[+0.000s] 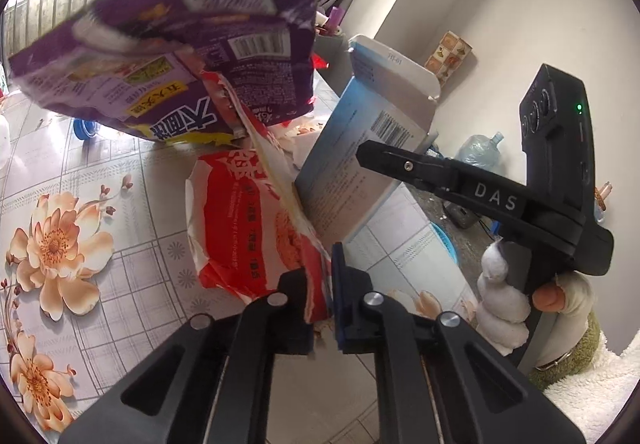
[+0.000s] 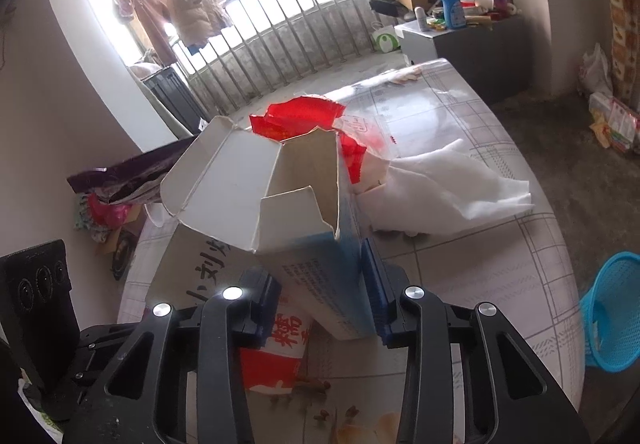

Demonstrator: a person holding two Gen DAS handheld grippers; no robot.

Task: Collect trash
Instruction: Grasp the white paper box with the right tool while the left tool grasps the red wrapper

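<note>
1. Partly hidden, the left gripper [image 1: 320, 284] had its jaws closed down to a narrow gap on the torn edge of the red wrapper [image 1: 244, 220]; the left wrist view cut off the wrapper's lower edge behind the fingers.
2. A purple snack bag [image 1: 180, 44] hung above the red wrapper in that view, blurred at its top, and whether it was pinched along with the wrapper could not be told.
3. The right gripper [image 2: 320, 292] was clamped on the blue-and-white carton [image 2: 320, 268], its flaps standing open; the carton's base was hidden behind the pads.
4. Only the right wrist view showed the white tissue [image 2: 448, 184] lying on the floral tablecloth [image 2: 500, 264] just beside the carton, and the blue basket [image 2: 612, 316] on the floor off the table's edge, cut off by the frame.
5. Only the left wrist view showed the right gripper from outside, with the person's gloved hand [image 1: 508, 296] around its handle.
6. Small print on the carton was too fine to read.
</note>
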